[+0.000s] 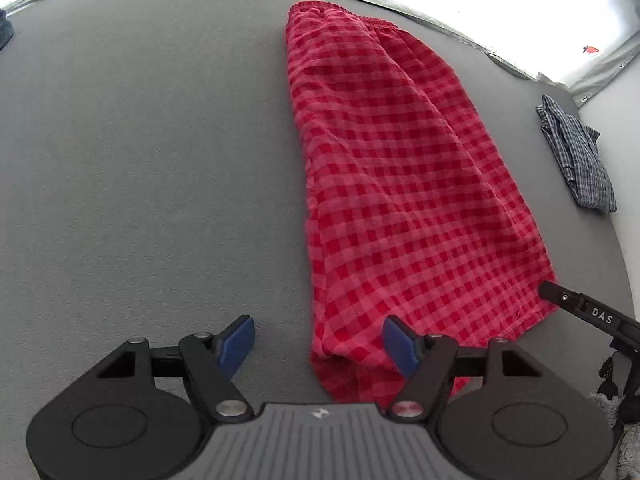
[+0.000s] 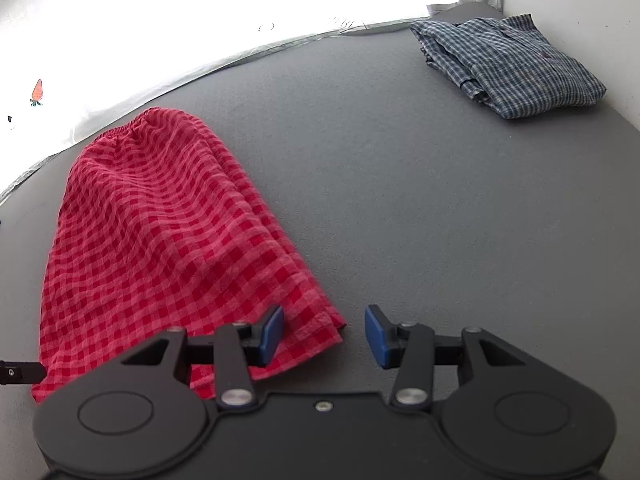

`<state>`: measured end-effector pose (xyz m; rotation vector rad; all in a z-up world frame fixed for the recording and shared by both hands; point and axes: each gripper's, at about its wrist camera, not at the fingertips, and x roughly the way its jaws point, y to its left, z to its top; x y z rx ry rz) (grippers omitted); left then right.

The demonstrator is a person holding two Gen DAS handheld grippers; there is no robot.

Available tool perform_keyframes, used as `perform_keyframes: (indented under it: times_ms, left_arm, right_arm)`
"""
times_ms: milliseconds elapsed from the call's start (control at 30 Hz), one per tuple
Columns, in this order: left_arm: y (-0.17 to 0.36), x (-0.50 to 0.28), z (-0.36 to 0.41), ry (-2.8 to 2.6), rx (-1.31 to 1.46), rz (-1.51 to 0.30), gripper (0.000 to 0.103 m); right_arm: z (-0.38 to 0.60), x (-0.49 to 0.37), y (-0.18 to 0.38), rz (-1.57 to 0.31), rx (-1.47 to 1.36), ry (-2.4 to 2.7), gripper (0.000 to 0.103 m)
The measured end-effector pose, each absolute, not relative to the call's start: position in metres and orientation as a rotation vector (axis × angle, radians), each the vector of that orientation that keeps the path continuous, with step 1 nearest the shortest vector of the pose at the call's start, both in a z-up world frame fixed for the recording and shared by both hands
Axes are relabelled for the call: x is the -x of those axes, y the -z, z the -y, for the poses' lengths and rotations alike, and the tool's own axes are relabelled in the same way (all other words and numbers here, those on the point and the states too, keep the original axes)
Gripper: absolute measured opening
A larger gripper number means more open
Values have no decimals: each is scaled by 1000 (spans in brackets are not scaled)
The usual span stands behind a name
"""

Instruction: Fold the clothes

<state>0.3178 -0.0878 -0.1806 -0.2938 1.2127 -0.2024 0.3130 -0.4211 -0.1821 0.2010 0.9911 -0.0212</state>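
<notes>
Finding one, risk. The red checked garment point(image 1: 400, 184) is laid in more than one layer, and stacked edges are visible at the near right corner point(image 2: 328, 320). If only the top layer is caught at either corner, the layers are judged likely to separate when lifted and the fold to come out skewed. A second risk is noted: the two corners lie at unequal positions within their jaws, so an uneven lift could drag the cloth across the grey surface point(image 1: 140, 160) instead of folding it. The fabric appears light and crinkled, and slippage from a shallow pinch is considered possible.

Finding two, position. The left gripper point(image 1: 318, 346) is held with jaws apart and nothing between them; the garment's near left corner lies between the fingers, towards the right-hand finger, and the cloth runs away ahead and to the right. The right gripper point(image 2: 324, 334) is likewise spread and empty; the near right corner lies just ahead of its left-hand finger, which overlaps the hem, while bare surface is seen before the right-hand finger. Actual contact cannot be confirmed in either view.

A folded blue plaid shirt point(image 2: 512, 64) lies well apart, far ahead and to the right of the right gripper.
</notes>
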Motion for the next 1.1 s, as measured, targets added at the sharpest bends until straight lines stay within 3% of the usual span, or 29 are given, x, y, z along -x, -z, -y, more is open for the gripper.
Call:
perform_keyframes:
  times_ms: [67,100,167,200,233,467,567,633,667,700,767,1100]
  left_arm:
    - [183,-316,98,230,306,-1214,65]
    - [184,-315,105,228,282,-1208,60]
    - [183,-313,116,236,241,-1197,18]
    - [183,-313,118,247,237,-1197,6]
    - [181,-312,118,241,249,-1198,5]
    - [168,-283,99,247,296,-1275,7]
    - [171,-275,97,229,270,-1329,22]
    - [170,-277,92,201,262,-1338,43]
    - [167,-280,89,189,256,-1324,49]
    - [165,-283,86,176,249,-1309,56]
    - [159,-289,81,152,235,-1280,61]
    - [148,-360,67,60,254,-1178,64]
  right_arm:
    - [421,-313,185,-986,-203,1,38]
    - [420,-312,187,-982,-202,-9,21]
    - [423,-309,186,-972,-230,-17,3]
    - [427,-307,186,-973,-275,-24,3]
    - [431,-304,184,-968,-314,-26,2]
    - [432,-249,160,-1020,-290,-100,2]
    - [425,-230,161,-1093,-201,-127,6]
    - [420,-224,160,-1111,-109,-98,15]
    - [420,-225,157,-1103,-91,-85,26]
    - [422,-230,152,-1080,-96,-73,44]
    - [427,-238,143,-1035,-108,-50,52]
    - [396,-327,123,-866,-25,-116,48]
